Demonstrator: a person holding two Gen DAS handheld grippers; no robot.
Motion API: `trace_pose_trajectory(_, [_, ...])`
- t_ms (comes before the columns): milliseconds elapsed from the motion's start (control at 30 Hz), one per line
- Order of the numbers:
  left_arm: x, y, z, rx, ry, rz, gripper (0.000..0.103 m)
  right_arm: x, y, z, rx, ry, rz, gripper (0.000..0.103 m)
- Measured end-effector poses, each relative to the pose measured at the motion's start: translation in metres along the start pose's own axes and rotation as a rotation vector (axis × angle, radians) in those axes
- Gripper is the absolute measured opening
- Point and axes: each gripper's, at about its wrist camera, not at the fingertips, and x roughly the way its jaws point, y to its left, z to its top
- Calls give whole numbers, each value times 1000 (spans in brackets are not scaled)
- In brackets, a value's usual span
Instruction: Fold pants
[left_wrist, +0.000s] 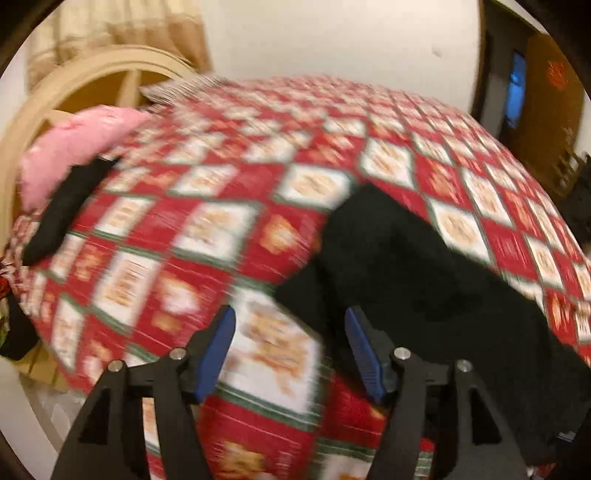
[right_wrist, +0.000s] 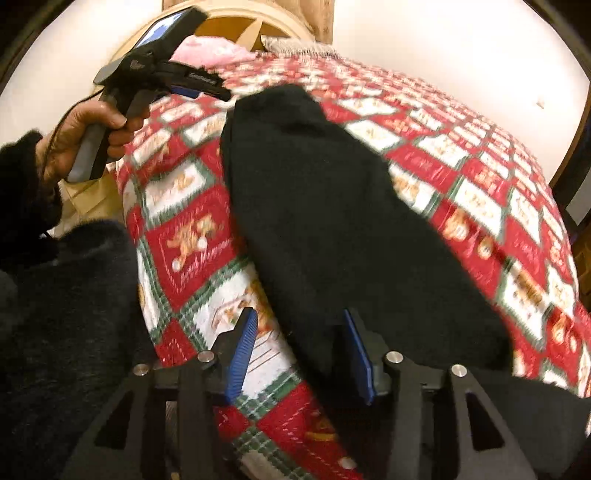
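Red, white and green patchwork covers the bed (left_wrist: 207, 206) in front of you, its squares printed with small orange figures. Script sits under one figure in the right wrist view, too blurred to read. No brand or label can be made out anywhere.

Your black pants (right_wrist: 332, 221) lie across the quilt (right_wrist: 184, 236), running from near its middle down toward the near edge. A pink pillow (left_wrist: 70, 147) rests at the curved wooden headboard (left_wrist: 110, 74), with a pale wall (left_wrist: 332, 37) behind.

Your left claw (left_wrist: 290, 317) stands spread above the quilt, with the pants' edge reaching in beside its right pad; the pads press on nothing. Your right claw (right_wrist: 299, 319) is spread too, cloth lying between the blue pads but not pinched. Your left hand (right_wrist: 81, 133) grips its handle over the quilt's far left side.
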Motion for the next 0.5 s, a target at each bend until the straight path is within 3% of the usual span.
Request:
trace_pose_trajectory(167, [-14,34,20,-76,-57,14,70,-24,-35,29,133,-139,73,49])
trace_pose_trajectory(267, [-9,32,20,-103,-17,-99,71,-13,-28,51,104,-177,62,49])
trace_pose_trajectory(333, [2,16,16,-89,49,-226,71,0,-18,64,84,-183,80,49])
trace_pose_trajectory(500, [32,-19,8,-42,153,-304,71,29,-5,75,61,-164,84,49])
